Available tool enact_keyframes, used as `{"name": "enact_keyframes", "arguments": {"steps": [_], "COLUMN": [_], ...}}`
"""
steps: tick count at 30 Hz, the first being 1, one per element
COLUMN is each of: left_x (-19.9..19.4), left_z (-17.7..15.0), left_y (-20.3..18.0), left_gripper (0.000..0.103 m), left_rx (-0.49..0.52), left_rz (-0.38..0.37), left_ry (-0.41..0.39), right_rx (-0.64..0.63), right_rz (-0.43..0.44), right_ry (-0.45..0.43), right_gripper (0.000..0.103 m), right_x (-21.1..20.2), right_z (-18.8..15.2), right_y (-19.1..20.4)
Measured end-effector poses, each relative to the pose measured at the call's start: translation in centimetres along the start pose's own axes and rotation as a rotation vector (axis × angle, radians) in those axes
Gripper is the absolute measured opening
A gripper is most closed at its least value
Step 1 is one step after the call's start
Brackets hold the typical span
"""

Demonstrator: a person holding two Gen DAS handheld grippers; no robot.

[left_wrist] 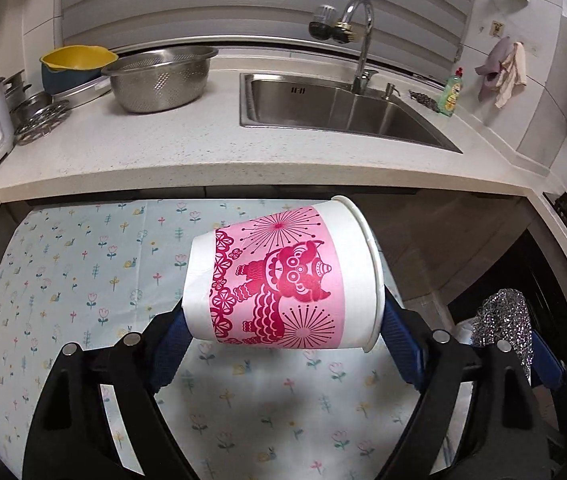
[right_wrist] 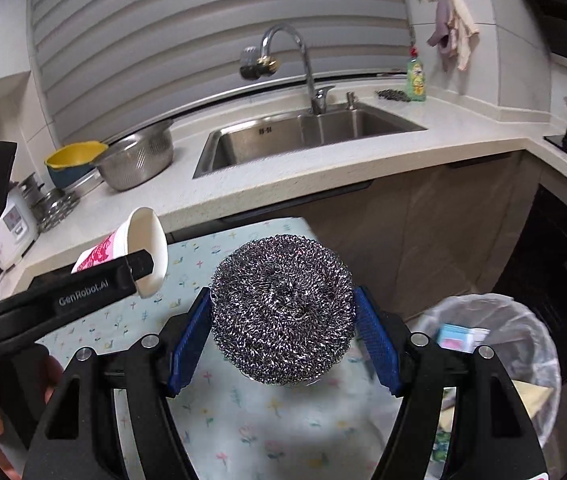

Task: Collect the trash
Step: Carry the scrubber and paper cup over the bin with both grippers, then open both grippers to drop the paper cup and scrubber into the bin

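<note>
The left gripper (left_wrist: 283, 320) clamps a pink-printed paper cup (left_wrist: 283, 276) sideways between its pads; the right gripper (right_wrist: 281, 320) squeezes a steel-wool scourer (right_wrist: 281, 308). The lined trash bin (right_wrist: 523, 320) sits just right of it, below.

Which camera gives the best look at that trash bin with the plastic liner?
The right wrist view. There the trash bin sits at lower right with its clear-lined rim and some litter inside visible, partly behind the right gripper, which holds the steel scourer. The left wrist view does not clearly show the bin; the scourer and gripper parts fill that corner.
</note>
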State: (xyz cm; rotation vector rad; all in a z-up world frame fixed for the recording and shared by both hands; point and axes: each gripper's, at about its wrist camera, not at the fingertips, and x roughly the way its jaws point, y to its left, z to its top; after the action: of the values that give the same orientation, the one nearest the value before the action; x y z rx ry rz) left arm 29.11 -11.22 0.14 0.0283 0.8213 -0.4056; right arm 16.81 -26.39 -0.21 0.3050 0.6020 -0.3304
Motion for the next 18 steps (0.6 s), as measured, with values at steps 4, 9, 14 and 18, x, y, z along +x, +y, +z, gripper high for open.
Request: {"name": "enact_keyframes", "arguments": {"steps": [4,9,14,18], "left_x": [-2.2,-3.8,-4.4,-4.5], "left_z": [-1.0,-2.6,-4.3,-5.7], "left_y": [-4.2,-9.1,-13.7,-16.8], "left_gripper": [0.081,0.081,0.081,0.081], "left_rx": [0.049,0.102,0.153,0.191], "left_rz": [-0.038,-0.084,-0.124,-0.148], "left_ry": [-0.011,-0.007,0.008,0.021], "right_rx": [0.026,0.069,0.114,0.152], "right_rz": [-0.032,-0.082,-0.128,-0.162], "right_ry": [-0.026,-0.049,-0.055,-0.053], "right_gripper": [0.068,0.068,0.068,0.068], "right_x": [-3.0,-6.0,-7.7,-8.7], "right_z": [-0.1,-0.6,-1.4,-2.3], "right_y": [-3.1,-7.6,-11.7,-14.9]}}
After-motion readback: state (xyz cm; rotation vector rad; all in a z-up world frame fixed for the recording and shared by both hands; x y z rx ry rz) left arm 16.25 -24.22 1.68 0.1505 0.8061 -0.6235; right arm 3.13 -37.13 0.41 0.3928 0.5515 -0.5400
